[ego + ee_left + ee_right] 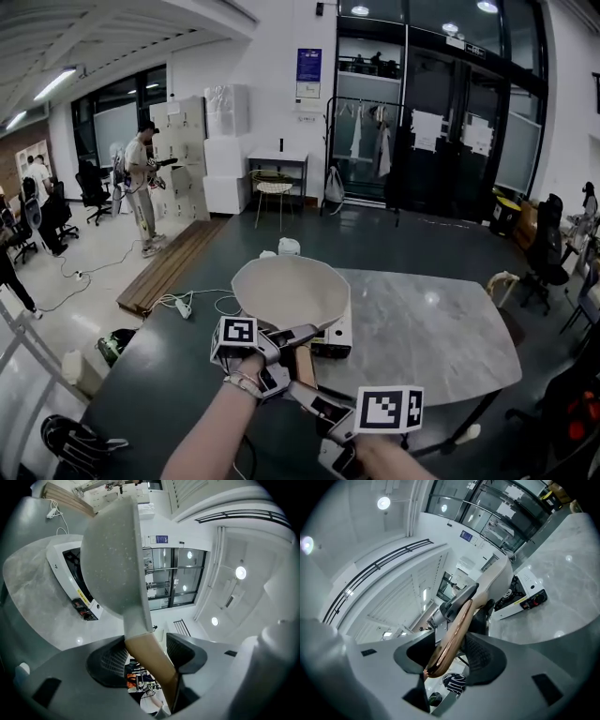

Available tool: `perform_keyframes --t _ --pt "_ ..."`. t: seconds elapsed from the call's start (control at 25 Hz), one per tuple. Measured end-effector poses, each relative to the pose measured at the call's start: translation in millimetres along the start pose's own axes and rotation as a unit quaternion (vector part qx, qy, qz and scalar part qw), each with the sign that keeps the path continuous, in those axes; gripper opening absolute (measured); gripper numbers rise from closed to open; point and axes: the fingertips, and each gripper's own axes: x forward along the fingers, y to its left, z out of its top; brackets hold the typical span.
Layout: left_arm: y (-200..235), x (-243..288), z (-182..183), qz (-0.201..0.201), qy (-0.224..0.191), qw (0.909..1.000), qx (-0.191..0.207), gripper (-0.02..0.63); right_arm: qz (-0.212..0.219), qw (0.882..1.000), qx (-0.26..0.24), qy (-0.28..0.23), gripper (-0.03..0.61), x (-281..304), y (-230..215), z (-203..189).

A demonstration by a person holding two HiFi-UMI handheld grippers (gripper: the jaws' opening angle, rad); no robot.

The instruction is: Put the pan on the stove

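Both grippers on one thing. Left gripper (284,340) has its jaws clamped on the wooden handle (305,366) close to where it joins the pan (292,289). Right gripper (314,397) grips the same handle further back, at its free end, jaws likewise closed on the wood. Neither set stands wide. In the left gripper view, the left gripper (145,656) has the handle (151,660) slanting across the gap between the pads. In the right gripper view, the right gripper (450,652) has the handle (453,637) running out between the pads.

Where it is: the pan is carried in the air above the near-left end of the marble surface (427,328). It overlaps the white stove (334,343), which peeks out at its lower right. In the left gripper view the pan (112,550) hangs in front of the stove (70,576). I cannot see any contact between them.

Progress, as I judge it: pick-up is done and the pan is brought roughly over the stove. Still left are lowering it onto the burner, settling it level, and letting go.

Orientation: the long axis runs along the handle, from the person outward. The bowl is at the far end and the handle end nearest the body. The open face looks upward toward the head camera, rounded underside toward the surface. In the right gripper view the pale pan (497,581) sits beyond the handle, with the stove (525,595) just past it.
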Motion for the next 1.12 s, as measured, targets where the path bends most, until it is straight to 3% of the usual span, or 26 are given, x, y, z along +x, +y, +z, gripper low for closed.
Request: perform_keyframes --t 0.56,0.92,1.12 --pt "23.7 21.2 56.7 0.002 -0.014 0.9998 -0.014 0.258 0.000 1.000 0.008 0.012 0.209 40.0 -31.5 38.5" --pt "53.4 32.9 83.0 0.013 0.019 0.9991 -0.036 0.258 -0.031 0.999 0.028 0.010 0.210 73.4 -53.5 51.2" --pt "55.1 32.9 90.6 -0.011 0.032 0.9975 -0.062 0.258 -0.052 0.998 0.034 0.009 0.210 88.4 -55.7 53.8"
